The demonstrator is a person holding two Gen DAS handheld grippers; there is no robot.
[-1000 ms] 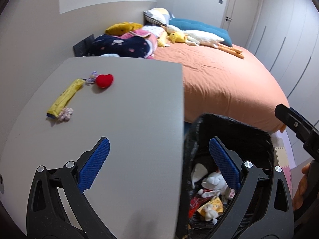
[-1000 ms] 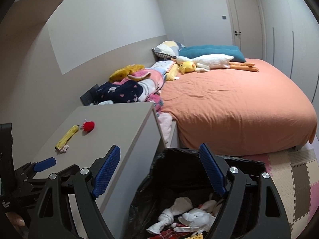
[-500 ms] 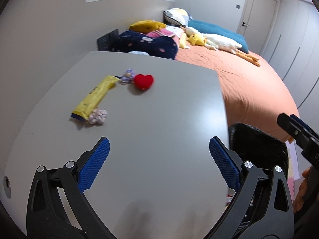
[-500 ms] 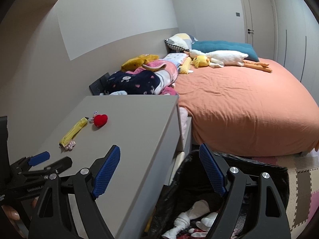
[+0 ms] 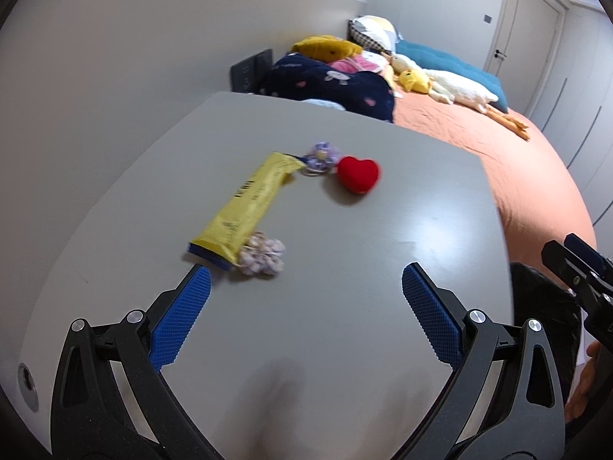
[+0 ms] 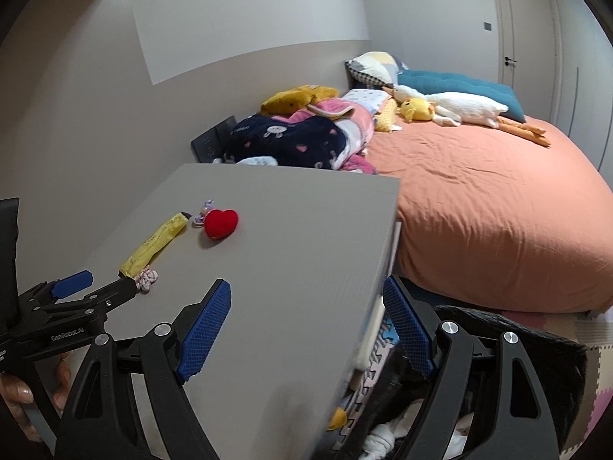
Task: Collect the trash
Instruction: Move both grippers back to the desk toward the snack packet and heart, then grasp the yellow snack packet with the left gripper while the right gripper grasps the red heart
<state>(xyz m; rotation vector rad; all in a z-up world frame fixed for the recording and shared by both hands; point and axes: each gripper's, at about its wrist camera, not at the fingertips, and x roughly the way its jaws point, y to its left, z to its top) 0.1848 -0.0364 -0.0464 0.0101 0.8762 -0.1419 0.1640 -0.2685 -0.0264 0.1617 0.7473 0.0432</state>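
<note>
While left tool [image 5: 302, 287] gapes, scrunchie [image 5: 261, 258] touches yellow wrapper [image 5: 245, 211]; red heart [image 5: 358, 174] near

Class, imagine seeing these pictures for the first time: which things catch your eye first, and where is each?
The red plush heart on the grey table, just right of a long yellow wrapper. Behind the table, the orange bed with a white goose toy near its pillows.

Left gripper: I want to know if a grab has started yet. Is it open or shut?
Open. The left gripper has its blue pads spread wide above the grey table, with nothing between them; the yellow wrapper lies ahead, untouched.
</note>
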